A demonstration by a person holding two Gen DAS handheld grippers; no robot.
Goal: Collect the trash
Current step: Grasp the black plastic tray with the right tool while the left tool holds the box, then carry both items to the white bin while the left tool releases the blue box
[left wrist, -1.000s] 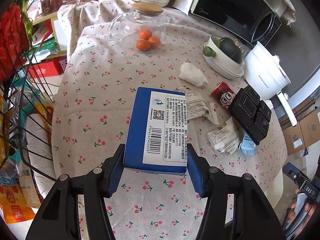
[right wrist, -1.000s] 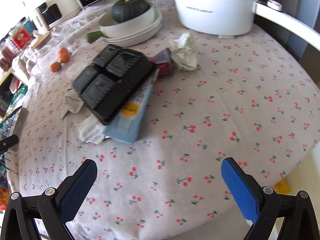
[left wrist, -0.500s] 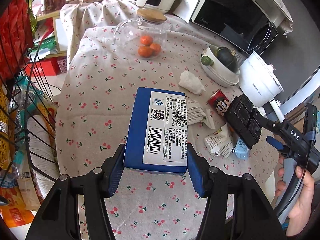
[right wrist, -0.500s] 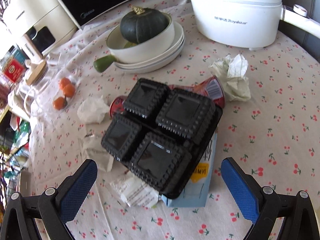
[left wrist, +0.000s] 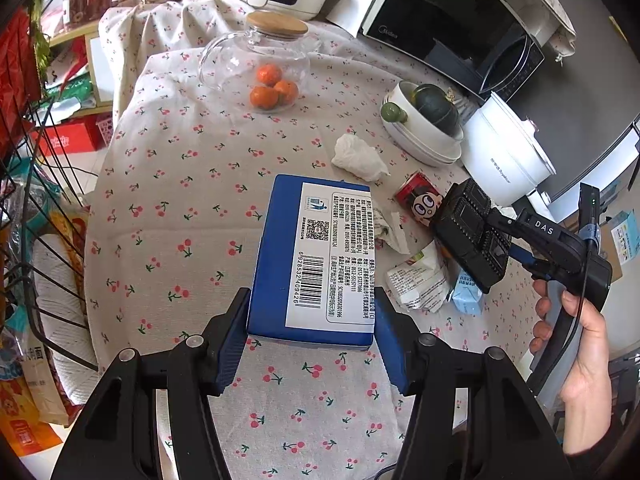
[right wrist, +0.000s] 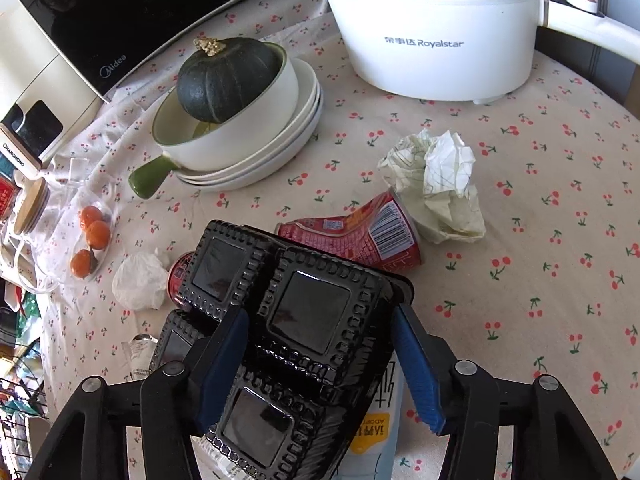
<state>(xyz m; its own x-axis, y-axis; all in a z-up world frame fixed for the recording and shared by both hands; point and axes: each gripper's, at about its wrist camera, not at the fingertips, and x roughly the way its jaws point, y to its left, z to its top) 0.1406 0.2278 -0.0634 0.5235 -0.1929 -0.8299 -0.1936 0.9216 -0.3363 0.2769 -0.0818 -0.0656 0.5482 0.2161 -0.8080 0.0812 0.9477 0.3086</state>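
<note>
right tongs: jaws have just been closing; the black plastic tray sits between the blue pads, which now lie against its two side walls, so they read as pinching the tray
tray, where: on top of the litter heap at the near side of the counter, propped over a crushed red can and a pale blue carton; tilted, not flat
tray, long axis: runs roughly along the line the right tongs point, away from the camera and a little to the left; the jaws span its short width near the near end, so the far half overhangs the grip
left tongs: clamped across the near end of a blue box; the box's long axis also runs straight out from the jaws, label upward
which hand is nearer: the right, already at the tray; in the left view the right hand and its tool reach the tray from the counter's right edge, while the left is occupied
nearby litter: crumpled paper just beyond the can; white tissue wad to the left of the tray; neither touched
judgement: the lift should go straight up; a thin tray held at one end may flex or swing
</note>
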